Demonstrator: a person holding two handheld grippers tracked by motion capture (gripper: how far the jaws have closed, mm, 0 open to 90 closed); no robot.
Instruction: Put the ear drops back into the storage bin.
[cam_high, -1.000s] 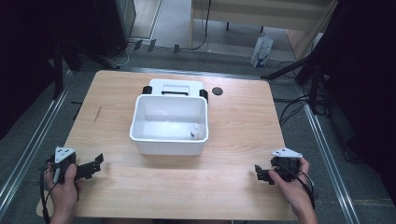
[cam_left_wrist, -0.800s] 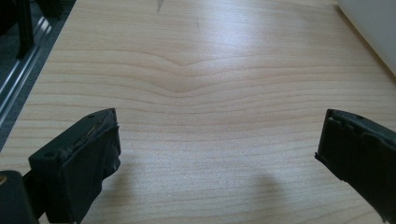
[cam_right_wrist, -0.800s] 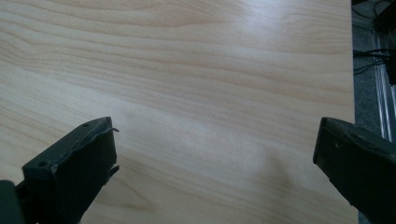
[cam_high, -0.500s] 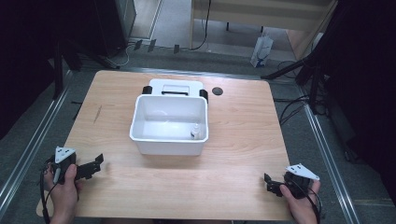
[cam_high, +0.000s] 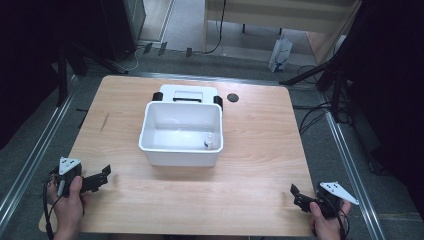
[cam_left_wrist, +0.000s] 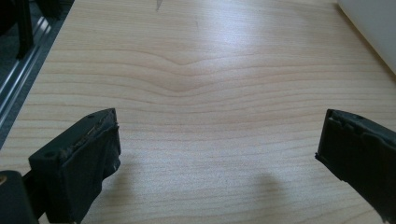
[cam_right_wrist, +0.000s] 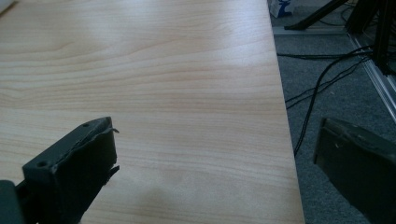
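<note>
Two grippers low at near table corners, both empty. Left gripper (cam_high: 103, 175) near front-left edge, jaws spread wide over bare wood, holding nothing. Right gripper (cam_high: 298, 196) at front-right corner, jaws spread, one jaw past table (cam_high: 260, 150) edge over grey floor. White tub (cam_high: 181, 150) at table centre, well apart from both; small bottle (cam_high: 210, 141) upright inside, near right corner. White lid (cam_high: 187, 93) just behind tub.
</note>
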